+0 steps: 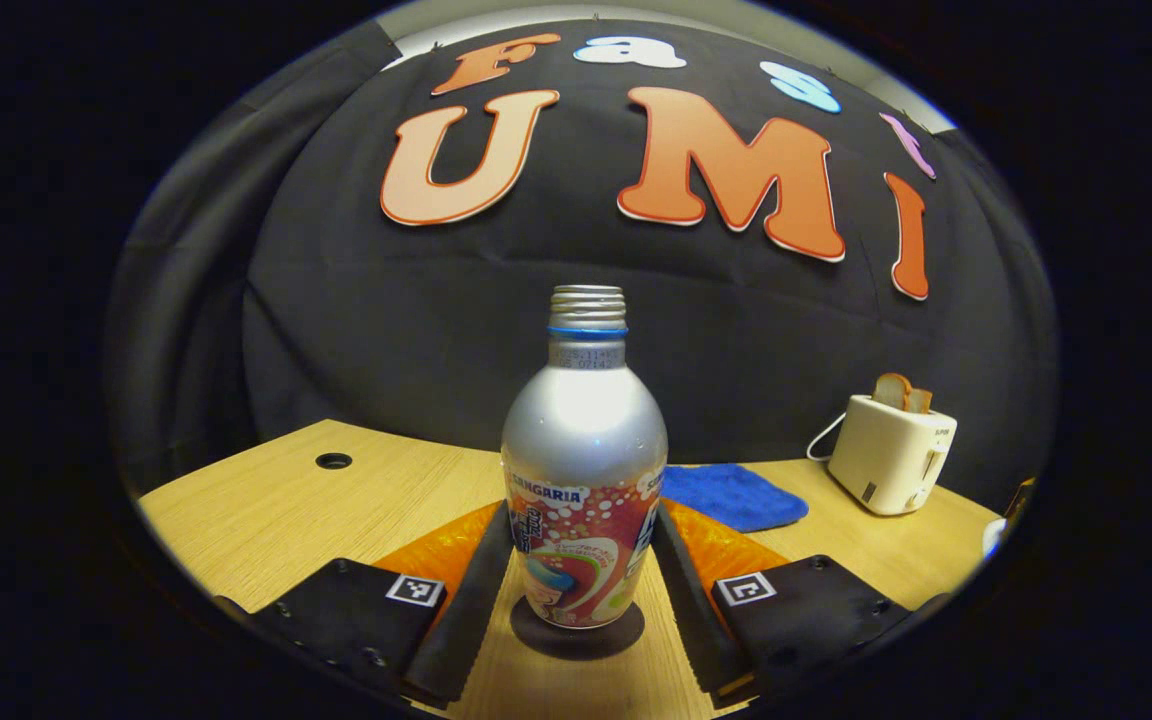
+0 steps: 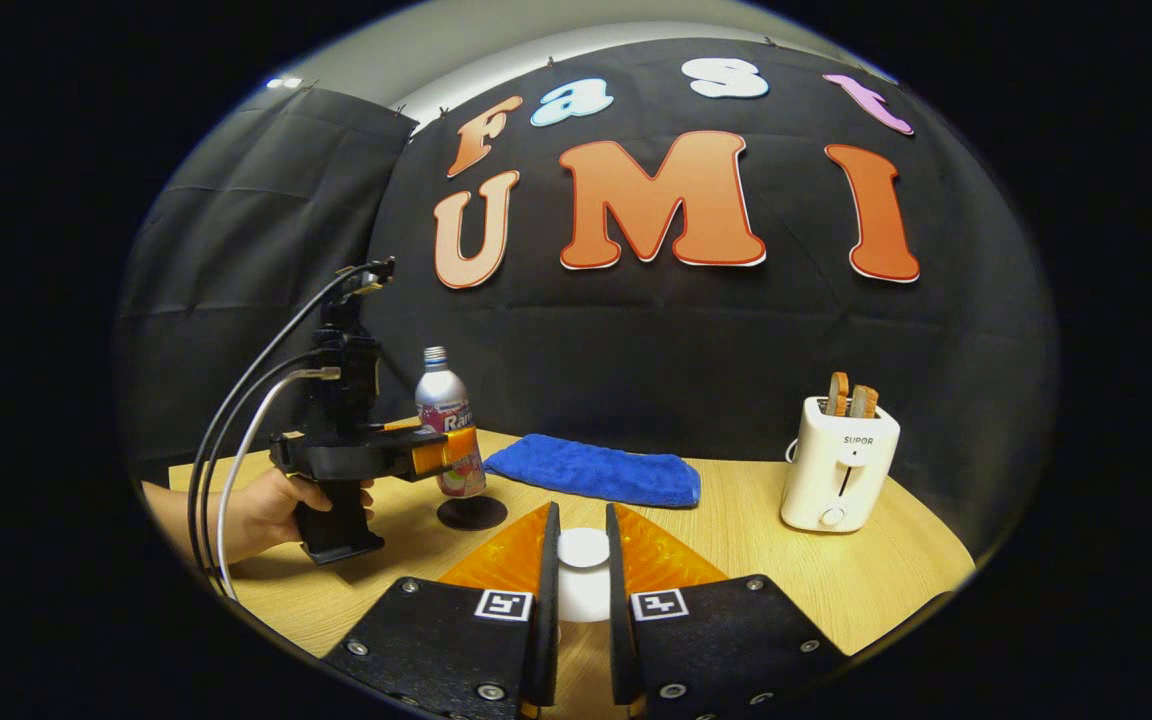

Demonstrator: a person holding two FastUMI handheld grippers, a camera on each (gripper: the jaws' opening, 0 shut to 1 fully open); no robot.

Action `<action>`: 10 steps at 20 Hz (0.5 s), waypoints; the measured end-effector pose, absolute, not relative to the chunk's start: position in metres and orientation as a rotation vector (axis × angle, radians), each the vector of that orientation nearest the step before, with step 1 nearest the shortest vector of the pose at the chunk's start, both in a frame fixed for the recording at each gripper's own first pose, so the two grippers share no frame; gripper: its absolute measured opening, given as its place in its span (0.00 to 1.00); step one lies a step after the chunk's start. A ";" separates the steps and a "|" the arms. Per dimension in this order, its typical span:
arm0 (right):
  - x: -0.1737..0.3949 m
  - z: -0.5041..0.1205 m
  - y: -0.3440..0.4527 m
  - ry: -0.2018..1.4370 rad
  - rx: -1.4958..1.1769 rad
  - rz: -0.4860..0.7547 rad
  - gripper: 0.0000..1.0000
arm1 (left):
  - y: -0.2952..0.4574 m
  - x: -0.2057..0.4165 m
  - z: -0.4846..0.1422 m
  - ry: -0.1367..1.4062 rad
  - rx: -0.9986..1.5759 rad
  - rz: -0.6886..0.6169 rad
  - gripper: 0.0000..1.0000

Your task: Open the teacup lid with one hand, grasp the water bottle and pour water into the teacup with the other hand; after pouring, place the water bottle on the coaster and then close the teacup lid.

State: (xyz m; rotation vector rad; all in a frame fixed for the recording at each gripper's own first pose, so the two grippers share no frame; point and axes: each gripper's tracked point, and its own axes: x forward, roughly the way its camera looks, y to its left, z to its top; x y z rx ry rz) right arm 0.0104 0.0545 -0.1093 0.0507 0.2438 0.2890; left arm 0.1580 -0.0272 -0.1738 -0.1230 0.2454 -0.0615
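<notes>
The water bottle [image 1: 584, 480], silver with a printed label and no cap, stands upright on the dark round coaster [image 1: 576, 632]. My left gripper [image 1: 582, 560] has a finger against each side of the bottle's lower body. The right gripper view has the same bottle [image 2: 448, 432] farther off in the left gripper [image 2: 441, 452], over the coaster [image 2: 472, 513]. My right gripper [image 2: 582, 570] is shut on the white teacup lid [image 2: 583, 550], which sits between its narrowly spaced fingers. The cup itself is hidden below the lid.
A blue cloth [image 2: 596, 468] lies at the back of the wooden table [image 2: 736, 530]. A white toaster [image 2: 838, 462] with bread slices stands at the right. A hand [image 2: 261, 515] holds the left gripper's handle, with cables trailing. A cable hole [image 1: 333, 461] is at the table's left.
</notes>
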 end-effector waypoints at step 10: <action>0.007 -0.121 0.073 0.280 0.051 0.334 0.22 | -0.038 0.158 -0.206 0.334 -0.147 -0.093 0.87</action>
